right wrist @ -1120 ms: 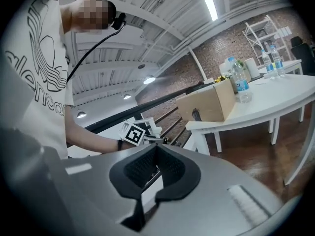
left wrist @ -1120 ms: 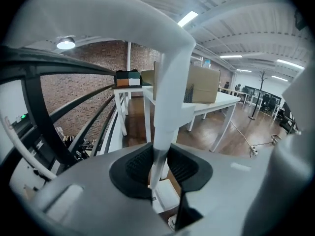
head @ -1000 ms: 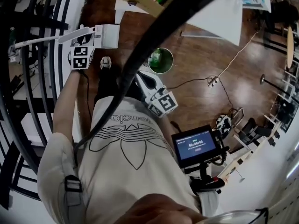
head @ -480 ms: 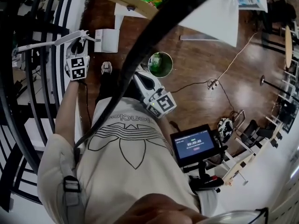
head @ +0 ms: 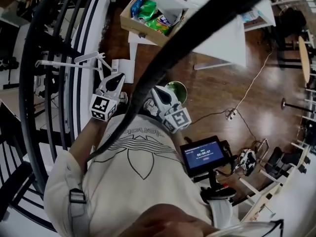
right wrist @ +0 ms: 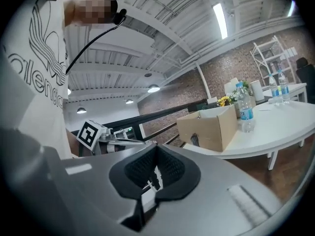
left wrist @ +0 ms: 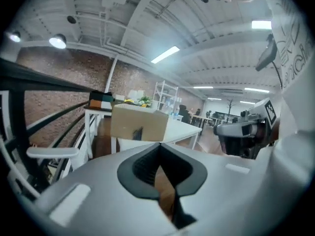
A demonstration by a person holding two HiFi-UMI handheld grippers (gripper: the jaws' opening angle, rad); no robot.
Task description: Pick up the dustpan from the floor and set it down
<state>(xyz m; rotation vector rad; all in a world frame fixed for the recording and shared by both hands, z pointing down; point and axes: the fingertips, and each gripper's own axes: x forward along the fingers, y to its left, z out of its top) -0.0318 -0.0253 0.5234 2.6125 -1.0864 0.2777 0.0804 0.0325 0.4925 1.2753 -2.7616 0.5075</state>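
**Clearance from the set-down dustpan**

Locate dustpan [head: 122, 69] on the floor just ahead of the left gripper [head: 117, 79] tip, with its long handle [head: 69, 62] reaching off to that gripper's left toward the railing [head: 81, 102]. Read the left jaws as pressed together with nothing between them. Read the right gripper [head: 157, 95], just beside the left, as likewise closed and empty.

Treat set-down as apparently done and retreat as the step in hand. Draw the left gripper straight back along its own axis. Avoid swinging leftward into handle or rails. Keep jaws closed for a slim tip. Hold the right gripper short of the green bin [head: 176, 90] ahead of it. Confirm dustpan stands unsupported.
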